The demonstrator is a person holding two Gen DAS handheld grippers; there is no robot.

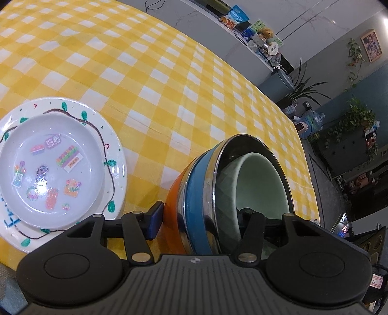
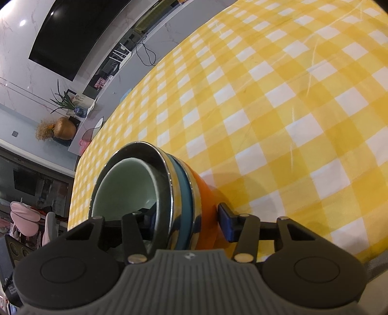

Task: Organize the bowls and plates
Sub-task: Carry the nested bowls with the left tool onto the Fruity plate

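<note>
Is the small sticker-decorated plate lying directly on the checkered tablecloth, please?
No, the small plate rests on the larger painted plate.

Big table (image 1: 169,80) under yellow and white check cloth (image 2: 278,101). White marble wall (image 2: 14,60) behind, big black TV (image 2: 72,31) on it. Long white shelf (image 1: 252,51) with snack bags (image 1: 238,15) and small toys. Green leafy plants (image 1: 351,121) by blue-grey wall, framed picture (image 1: 371,44) up high. Round brown vase (image 2: 64,127) on ledge. Floor grey.
</note>
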